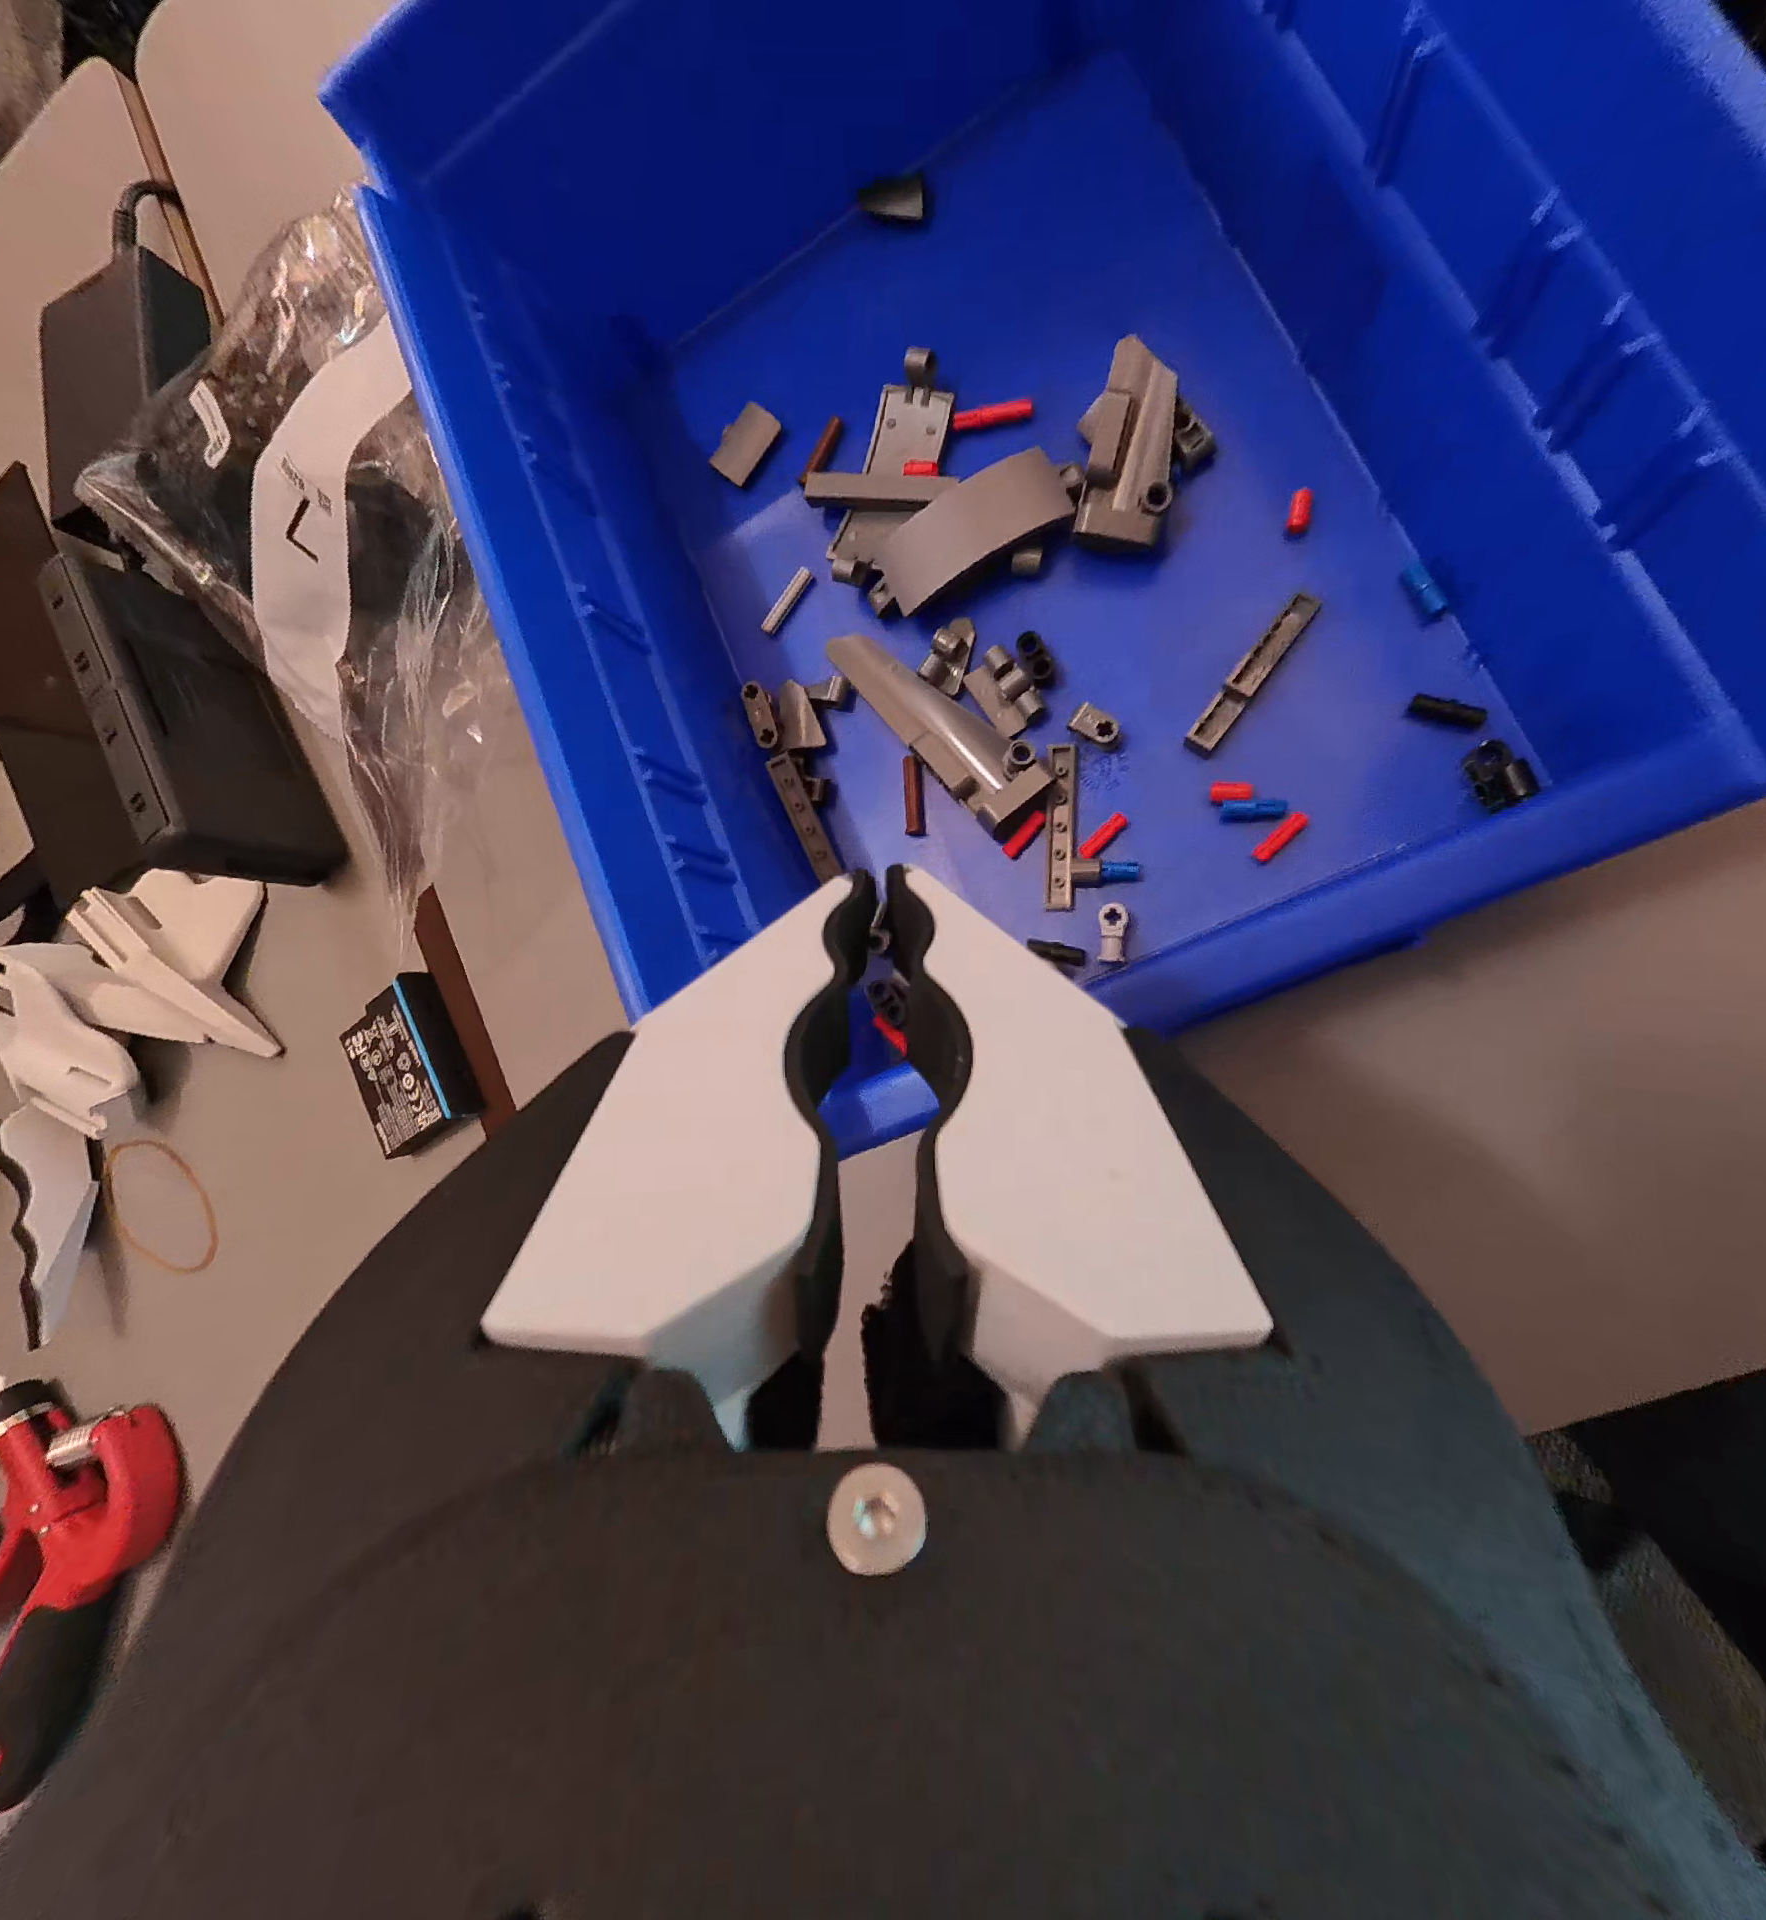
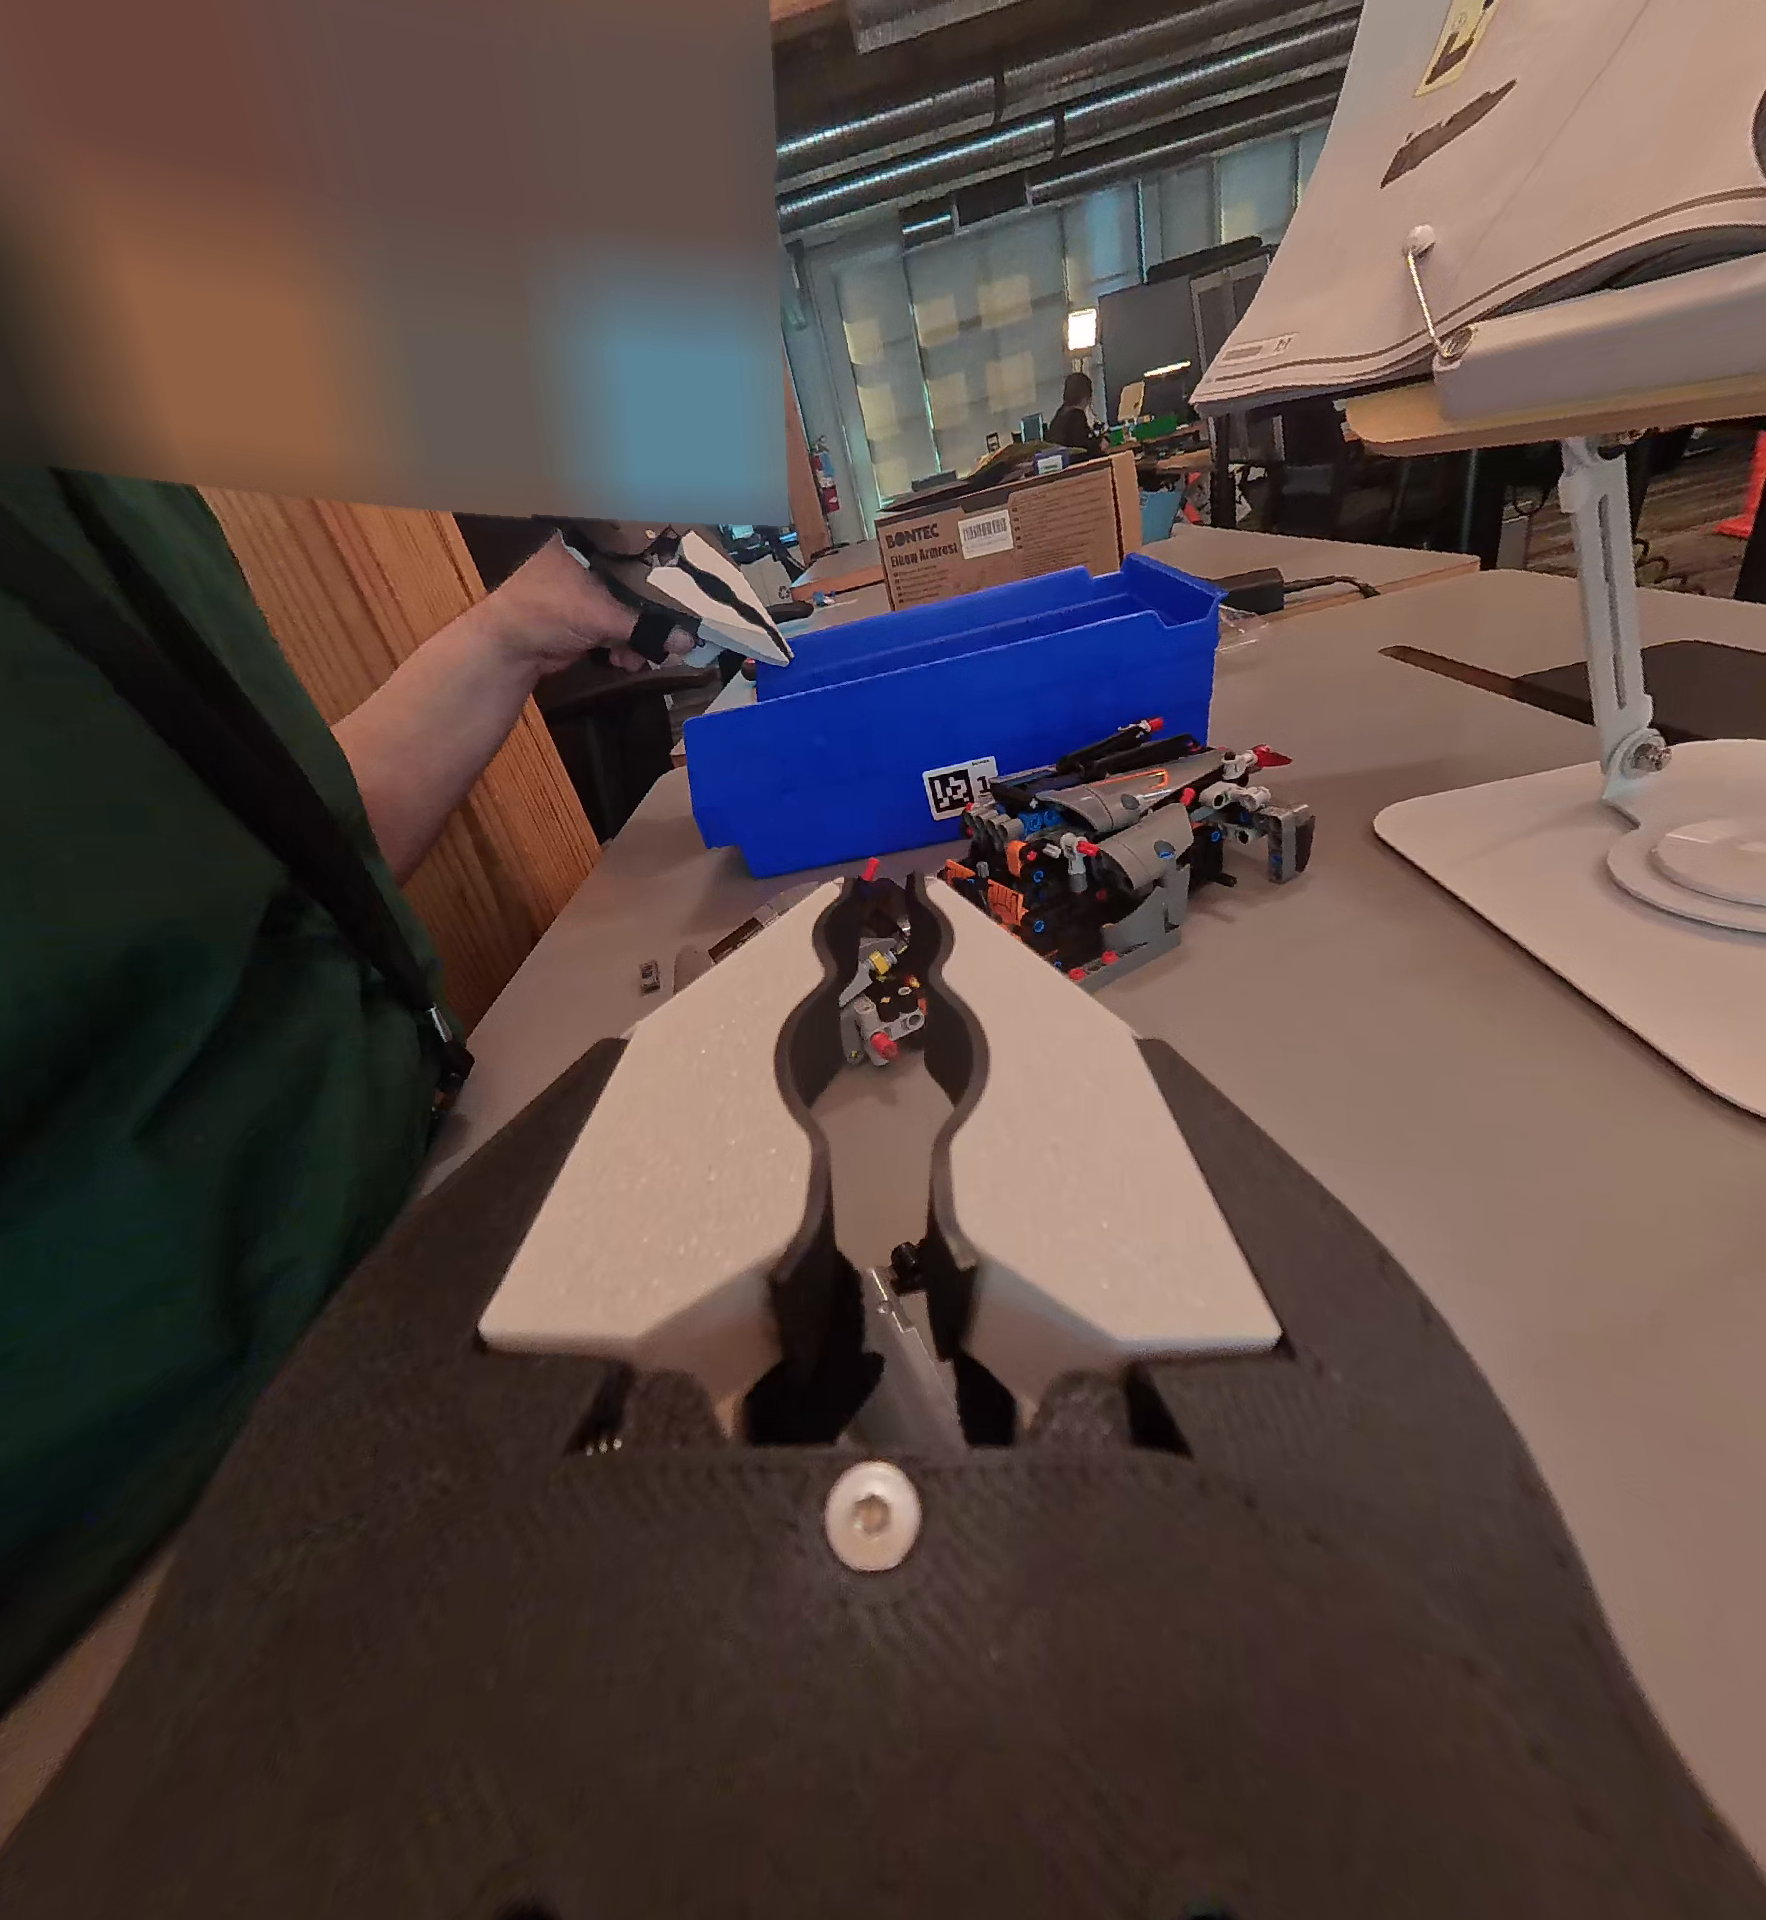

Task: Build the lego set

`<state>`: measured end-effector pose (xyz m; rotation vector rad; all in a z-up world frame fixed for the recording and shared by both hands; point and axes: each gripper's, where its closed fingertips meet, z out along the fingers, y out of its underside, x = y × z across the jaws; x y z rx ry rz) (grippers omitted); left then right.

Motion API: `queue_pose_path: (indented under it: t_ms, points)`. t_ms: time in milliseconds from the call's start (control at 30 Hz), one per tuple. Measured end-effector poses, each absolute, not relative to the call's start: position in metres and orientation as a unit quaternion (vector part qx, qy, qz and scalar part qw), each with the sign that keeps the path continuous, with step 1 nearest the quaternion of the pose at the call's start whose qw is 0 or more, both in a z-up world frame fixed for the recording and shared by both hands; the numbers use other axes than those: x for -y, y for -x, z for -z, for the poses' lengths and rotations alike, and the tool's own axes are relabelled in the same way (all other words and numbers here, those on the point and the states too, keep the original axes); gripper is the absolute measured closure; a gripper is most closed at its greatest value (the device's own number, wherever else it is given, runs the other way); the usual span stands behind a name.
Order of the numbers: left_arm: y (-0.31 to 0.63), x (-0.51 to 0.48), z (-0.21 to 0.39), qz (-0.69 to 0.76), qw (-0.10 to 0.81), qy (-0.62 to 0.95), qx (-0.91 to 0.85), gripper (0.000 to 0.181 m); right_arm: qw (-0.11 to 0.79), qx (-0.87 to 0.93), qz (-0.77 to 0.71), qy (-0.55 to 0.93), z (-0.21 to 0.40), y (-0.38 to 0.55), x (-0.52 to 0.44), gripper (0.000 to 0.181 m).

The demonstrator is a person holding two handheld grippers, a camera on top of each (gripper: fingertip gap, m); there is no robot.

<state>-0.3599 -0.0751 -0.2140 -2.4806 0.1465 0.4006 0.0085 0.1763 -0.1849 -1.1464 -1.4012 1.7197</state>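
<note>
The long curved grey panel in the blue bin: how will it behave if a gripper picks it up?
The curved grey panel looks like stiff, light plastic, so it should hardly bend. It lies partly across other grey pieces, so lifting may disturb them. Its smooth arched face could slip between the left gripper fingers.

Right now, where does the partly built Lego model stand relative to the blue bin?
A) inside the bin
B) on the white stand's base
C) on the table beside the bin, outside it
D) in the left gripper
C: in the right wrist view the partly built model rests on the grey table right next to the blue bin, outside its wall.
</note>
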Motion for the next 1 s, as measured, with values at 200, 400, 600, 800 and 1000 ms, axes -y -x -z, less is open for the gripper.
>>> queue_pose_path:
  t_ms: [200, 400, 600, 800, 1000]
  points:
    - [0.356, 0.076, 0.228, -0.137, 0.273, 0.950, -0.066, 0.181, 0.316, 0.537, -0.650, 0.435, 0.186, -0.008, -0.175, 0.174]
    - [0.345, 0.065, 0.234, -0.119, 0.286, 0.947, -0.084, 0.180, 0.318, 0.534, -0.653, 0.432, 0.184, -0.008, -0.175, 0.174]
    - [0.336, 0.054, 0.235, -0.091, 0.315, 0.939, -0.104, 0.179, 0.314, 0.530, -0.649, 0.446, 0.188, -0.004, -0.177, 0.174]
    - [0.320, 0.045, 0.231, -0.044, 0.336, 0.929, -0.146, 0.179, 0.300, 0.524, -0.653, 0.458, 0.190, -0.002, -0.180, 0.173]
    - [0.320, 0.035, 0.230, -0.042, 0.342, 0.924, -0.167, 0.176, 0.280, 0.519, -0.658, 0.468, 0.193, -0.001, -0.183, 0.171]
